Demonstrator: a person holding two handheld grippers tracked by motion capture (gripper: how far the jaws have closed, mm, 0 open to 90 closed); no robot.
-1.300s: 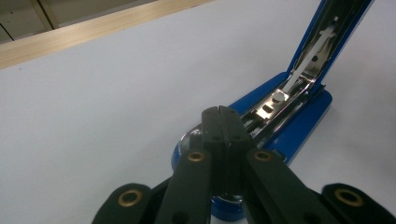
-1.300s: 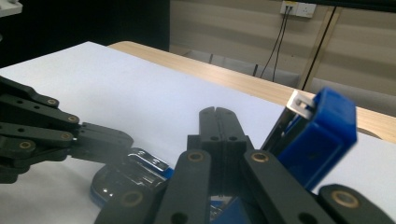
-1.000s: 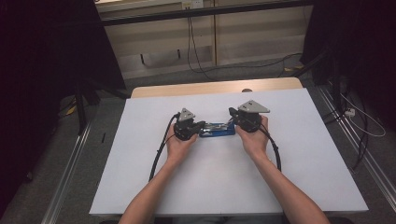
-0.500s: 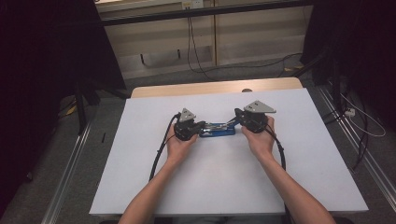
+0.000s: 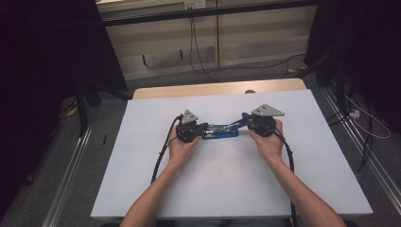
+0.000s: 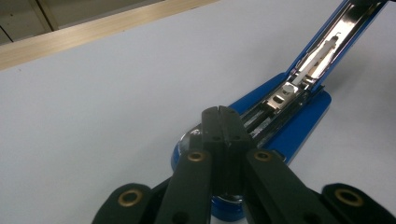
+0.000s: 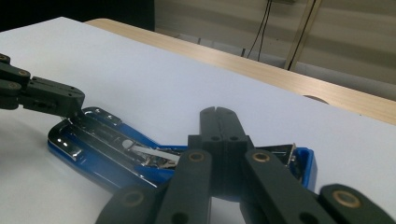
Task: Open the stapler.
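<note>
A blue stapler (image 5: 220, 131) lies at the middle of the white table top (image 5: 142, 165), hinged open, with its chrome staple channel (image 7: 98, 135) showing. My left gripper (image 5: 204, 127) is shut, its tips (image 6: 218, 112) down on the left end of the stapler base (image 6: 299, 116). The right gripper (image 5: 244, 118) is also shut, at the stapler's right end. Its tips (image 7: 218, 112) stand over the raised blue cover (image 7: 301, 161), whose metal arm (image 6: 327, 46) slopes up towards that gripper. Whether anything is pinched between the right jaws is hidden. The left gripper (image 7: 74, 105) touches the far end of the base.
A wooden strip (image 5: 213, 89) borders the table's far edge, with a wall panel and hanging wires behind. Black cables (image 5: 161, 156) (image 5: 289, 158) trail from both grippers back along the forearms. Metal rails run along the floor on both sides.
The right gripper has shifted a little to the right and the stapler's cover has swung further open. The left gripper has stayed on the base.
</note>
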